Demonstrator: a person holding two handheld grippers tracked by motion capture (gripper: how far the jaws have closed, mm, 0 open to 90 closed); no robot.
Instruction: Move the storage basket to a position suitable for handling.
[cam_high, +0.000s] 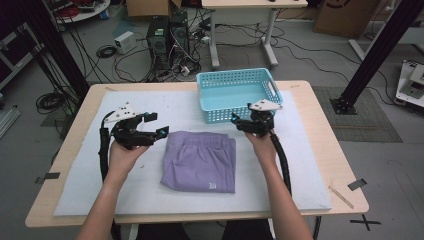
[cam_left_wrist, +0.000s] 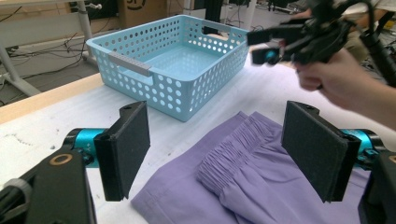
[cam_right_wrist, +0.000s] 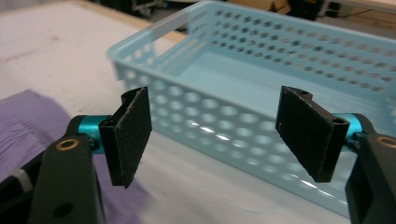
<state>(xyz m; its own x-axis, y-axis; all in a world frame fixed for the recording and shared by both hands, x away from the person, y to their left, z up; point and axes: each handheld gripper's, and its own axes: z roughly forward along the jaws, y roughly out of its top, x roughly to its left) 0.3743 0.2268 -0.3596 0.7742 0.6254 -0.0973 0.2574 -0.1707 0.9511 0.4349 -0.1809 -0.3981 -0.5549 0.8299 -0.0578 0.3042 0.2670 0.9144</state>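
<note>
A pale wooden desk (cam_high: 320, 150) under a white mat (cam_high: 90, 170) stands on a grey floor strewn with cables, with computer towers (cam_high: 167, 35) and another table behind it. On the mat lies a folded purple garment (cam_high: 200, 161) in the middle, and a light blue perforated basket (cam_high: 237, 94) sits just beyond it towards the far edge. The left claw (cam_high: 156, 125) hovers just left of the garment with jaws spread wide and nothing between them, while the right claw (cam_high: 239, 122) hangs at the garment's far right corner beside the basket's near wall, likewise released.
</note>
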